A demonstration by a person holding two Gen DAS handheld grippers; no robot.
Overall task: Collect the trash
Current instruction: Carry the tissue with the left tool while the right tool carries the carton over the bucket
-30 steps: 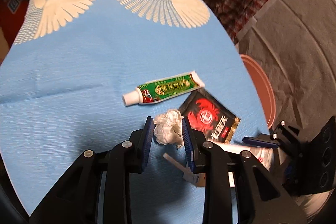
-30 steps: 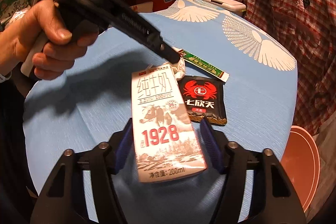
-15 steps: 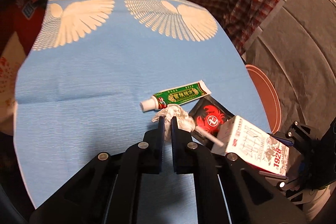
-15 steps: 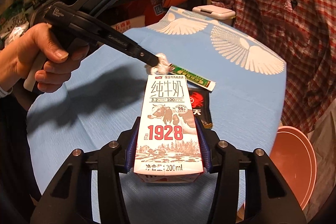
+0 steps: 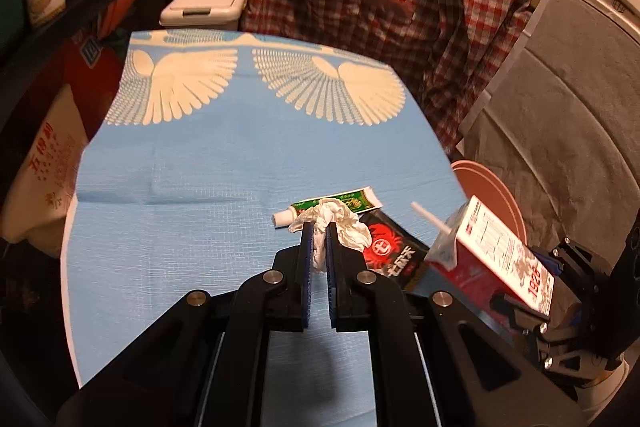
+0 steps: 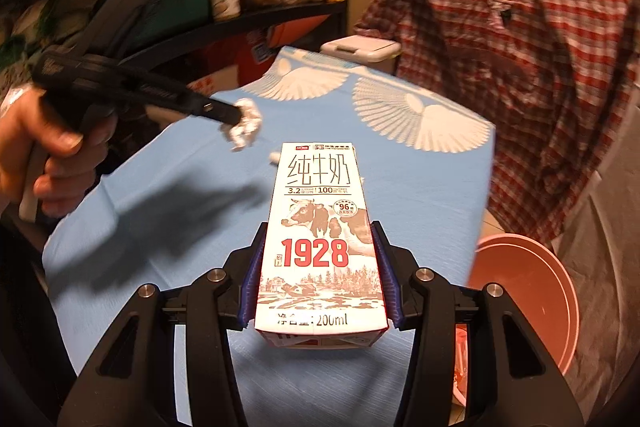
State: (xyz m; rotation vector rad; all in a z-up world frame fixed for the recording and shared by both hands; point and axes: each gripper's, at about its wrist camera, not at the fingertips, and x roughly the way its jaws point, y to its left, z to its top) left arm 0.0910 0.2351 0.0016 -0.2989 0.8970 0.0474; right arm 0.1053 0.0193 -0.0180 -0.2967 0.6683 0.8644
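Clearing: a person works two handheld grippers over a blue cloth-covered tabletop (image 5: pixel 192 163), each carrying one piece of litter above the cloth.
Tabletop: printed with white wings along its far edge; its near edge is cut off behind the gripper bodies in both views.
Pink bin (image 6: pixel 532 291): stands on the floor just off the tabletop's right edge, probably the drop point; its inside is mostly out of sight.
Milk carton (image 6: pixel 320 239): clamped at its base between the jaws of the right gripper (image 6: pixel 318 271), held by the narrow sides so the printed face stays up; a white straw (image 5: pixel 430 217) sticks from its top.
Left hand (image 6: pixel 52 143): wraps the handle of the left tool at the tabletop's left edge; the wrist runs out of frame.
Black snack packet (image 5: pixel 394 255): lies flat near the right edge, partly covered by the carton and the tissue.
Toothpaste tube (image 5: pixel 352 201): lies just behind the packet, cap toward the left, its middle hidden by the tissue.
Crumpled tissue (image 5: pixel 332 223): pinched by one fold in the left gripper (image 5: pixel 318 239), whose jaws are drawn nearly together on it; the loose paper bulges out past the tips.
Unclear: whether the tissue has fully cleared the tube beneath it; the right wrist view suggests that it hangs free of the cloth.
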